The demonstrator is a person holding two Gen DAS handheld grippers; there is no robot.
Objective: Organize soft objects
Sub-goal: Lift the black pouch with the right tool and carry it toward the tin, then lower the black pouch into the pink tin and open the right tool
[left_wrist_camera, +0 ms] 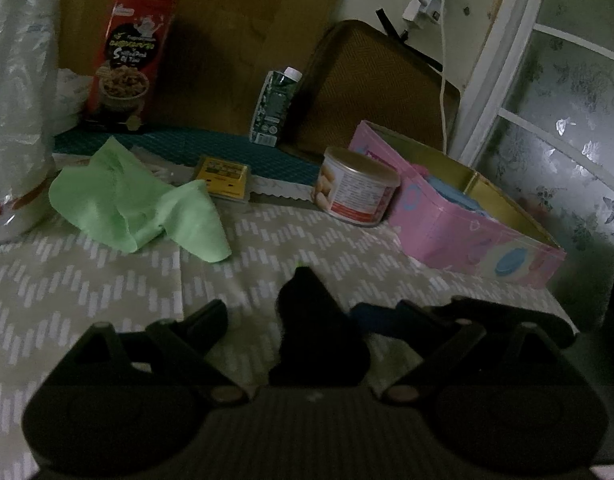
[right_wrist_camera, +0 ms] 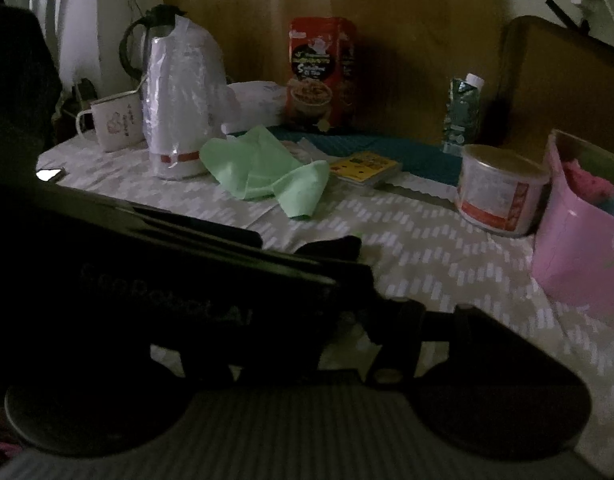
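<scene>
Both my grippers, left (left_wrist_camera: 311, 312) and right (right_wrist_camera: 339, 280), gape empty; next, green cloth (left_wrist_camera: 135, 204) at ten o'clock into pink box (left_wrist_camera: 479, 236).

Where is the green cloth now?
The green cloth lies crumpled on the tablecloth, left of centre in both views, between the plastic-wrapped jug and the yellow card box.

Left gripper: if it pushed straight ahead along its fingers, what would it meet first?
Probably the patterned tablecloth, since the left gripper points downward; past that, the green cloth or round tin. Depth is unclear.
</scene>
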